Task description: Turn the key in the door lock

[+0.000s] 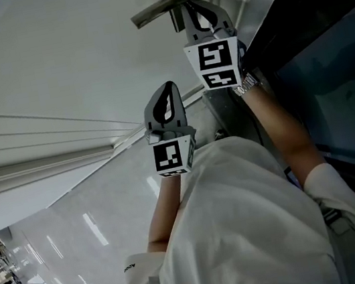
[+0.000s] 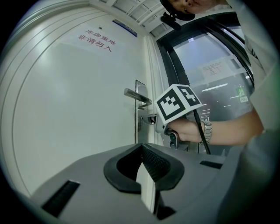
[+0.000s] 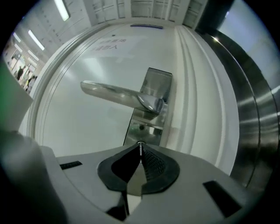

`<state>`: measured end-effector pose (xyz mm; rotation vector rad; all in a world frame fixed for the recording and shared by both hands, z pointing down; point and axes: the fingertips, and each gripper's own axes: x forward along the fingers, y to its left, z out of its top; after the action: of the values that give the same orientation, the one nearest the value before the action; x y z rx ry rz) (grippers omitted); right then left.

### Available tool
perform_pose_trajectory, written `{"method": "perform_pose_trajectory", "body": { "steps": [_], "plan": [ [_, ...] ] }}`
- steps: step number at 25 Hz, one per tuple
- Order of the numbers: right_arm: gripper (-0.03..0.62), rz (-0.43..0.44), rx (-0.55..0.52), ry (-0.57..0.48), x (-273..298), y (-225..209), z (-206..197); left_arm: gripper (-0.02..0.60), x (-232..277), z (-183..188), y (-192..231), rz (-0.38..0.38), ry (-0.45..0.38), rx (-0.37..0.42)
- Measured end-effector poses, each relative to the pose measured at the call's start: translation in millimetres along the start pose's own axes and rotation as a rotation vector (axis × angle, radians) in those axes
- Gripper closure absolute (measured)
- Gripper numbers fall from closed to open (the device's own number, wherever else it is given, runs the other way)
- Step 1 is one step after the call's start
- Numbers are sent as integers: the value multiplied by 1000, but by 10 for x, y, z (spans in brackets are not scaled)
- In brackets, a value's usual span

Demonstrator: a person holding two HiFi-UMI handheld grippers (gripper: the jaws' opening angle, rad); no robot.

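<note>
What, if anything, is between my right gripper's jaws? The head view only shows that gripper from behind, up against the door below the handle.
Observer: In the right gripper view, the right gripper has its jaws together on a thin sliver of metal, apparently the key. It sits at the lock plate under the door handle.
Operator: And my other one, is it carrying anything?
Observer: No. The left gripper view shows the left gripper with its jaws together and nothing between them.
</note>
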<state>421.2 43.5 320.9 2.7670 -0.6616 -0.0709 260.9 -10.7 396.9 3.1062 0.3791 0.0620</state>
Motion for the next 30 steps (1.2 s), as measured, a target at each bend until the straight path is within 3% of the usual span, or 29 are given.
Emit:
{"method": "perform_pose_trajectory", "body": {
  "steps": [12,19,27,30],
  "plan": [
    [583,127,887,27,3,-132,-98,572,23,-8,-30,11,12,13],
    [583,227,1586,22,8,-151,-163,572,-15,-43,-35,39,27,8],
    [583,337,2036,7,44,-143,-250,572,-23,-74,-74,38,31,10],
    [582,383,2089,-18,51,-144,-251,572,-14,-69,-103,31,30,13]
  ]
}}
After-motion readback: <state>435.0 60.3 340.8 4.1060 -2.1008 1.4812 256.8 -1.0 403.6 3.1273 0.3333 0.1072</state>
